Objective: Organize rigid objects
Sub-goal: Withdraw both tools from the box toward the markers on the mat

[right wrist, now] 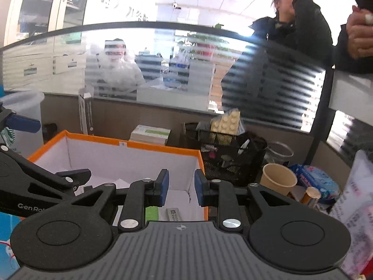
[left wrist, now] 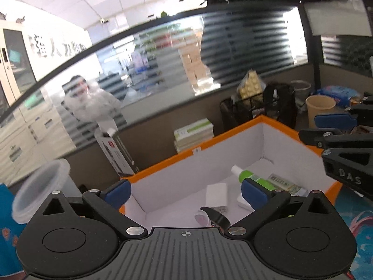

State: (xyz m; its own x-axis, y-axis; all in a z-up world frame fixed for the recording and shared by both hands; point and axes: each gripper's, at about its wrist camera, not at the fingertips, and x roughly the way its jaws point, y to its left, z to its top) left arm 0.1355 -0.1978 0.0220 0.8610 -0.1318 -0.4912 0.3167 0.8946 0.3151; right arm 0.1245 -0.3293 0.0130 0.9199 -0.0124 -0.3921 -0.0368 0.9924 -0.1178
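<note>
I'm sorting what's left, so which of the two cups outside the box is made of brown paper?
The brown paper cup right of the black mesh basket; the other, left of the orange-rimmed box, is clear plastic.

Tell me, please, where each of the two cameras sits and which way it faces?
Left wrist: sits on the left gripper, looks forward and down into the orange box; its open blue-padded fingers show, and the right gripper enters at right.
Right wrist: sits on the right gripper, faces the box's right end and the black mesh basket; the left gripper shows at left.
Shared: the box, basket, paper cup and glass partition.
</note>
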